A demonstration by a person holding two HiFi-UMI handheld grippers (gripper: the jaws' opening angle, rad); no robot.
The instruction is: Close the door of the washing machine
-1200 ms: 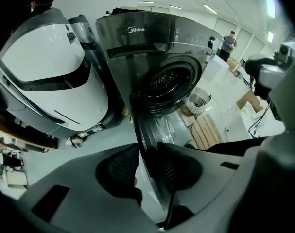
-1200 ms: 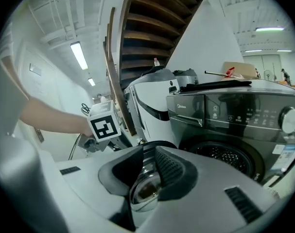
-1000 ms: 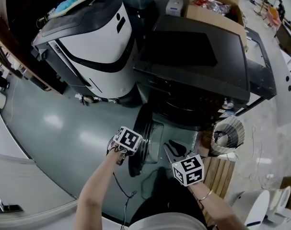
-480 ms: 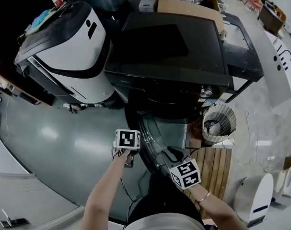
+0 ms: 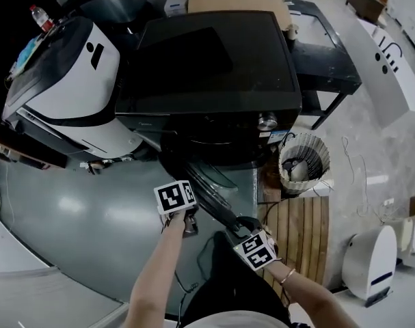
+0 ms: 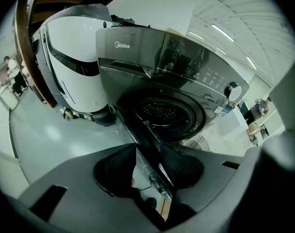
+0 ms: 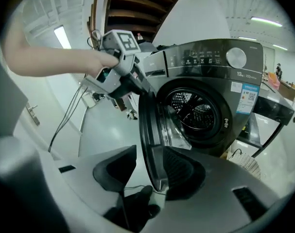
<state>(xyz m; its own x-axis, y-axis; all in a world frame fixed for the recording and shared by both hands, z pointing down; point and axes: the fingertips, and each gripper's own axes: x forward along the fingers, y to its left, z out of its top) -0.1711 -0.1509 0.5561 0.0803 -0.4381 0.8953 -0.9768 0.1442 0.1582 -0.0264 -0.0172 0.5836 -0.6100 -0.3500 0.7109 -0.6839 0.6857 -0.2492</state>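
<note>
The black front-loading washing machine (image 5: pixel 214 67) stands with its round door (image 5: pixel 206 195) swung out towards me. The steel drum (image 6: pixel 162 113) shows through the open port. My left gripper (image 5: pixel 189 219) sits on the door's left side. In the left gripper view its jaws (image 6: pixel 149 166) are opening and straddle the door's edge (image 6: pixel 147 154). My right gripper (image 5: pixel 243 223) is at the door's outer rim. Its jaws (image 7: pixel 147 166) are opening too, with the rim (image 7: pixel 149 125) standing between them. The left gripper (image 7: pixel 119 76) also shows higher on the door.
A white rounded machine (image 5: pixel 70 80) stands to the washer's left. A wicker basket (image 5: pixel 303 164) and a wooden slatted pallet (image 5: pixel 303 238) lie on the right, near a low white appliance (image 5: pixel 371 262). A black frame table (image 5: pixel 330 67) flanks the washer. A cable (image 5: pixel 186 279) trails over the grey floor.
My right gripper has sunk down to the door's outer rim and its jaws have widened. The left gripper has shifted along the door. The door now stands more slanted in the head view.
</note>
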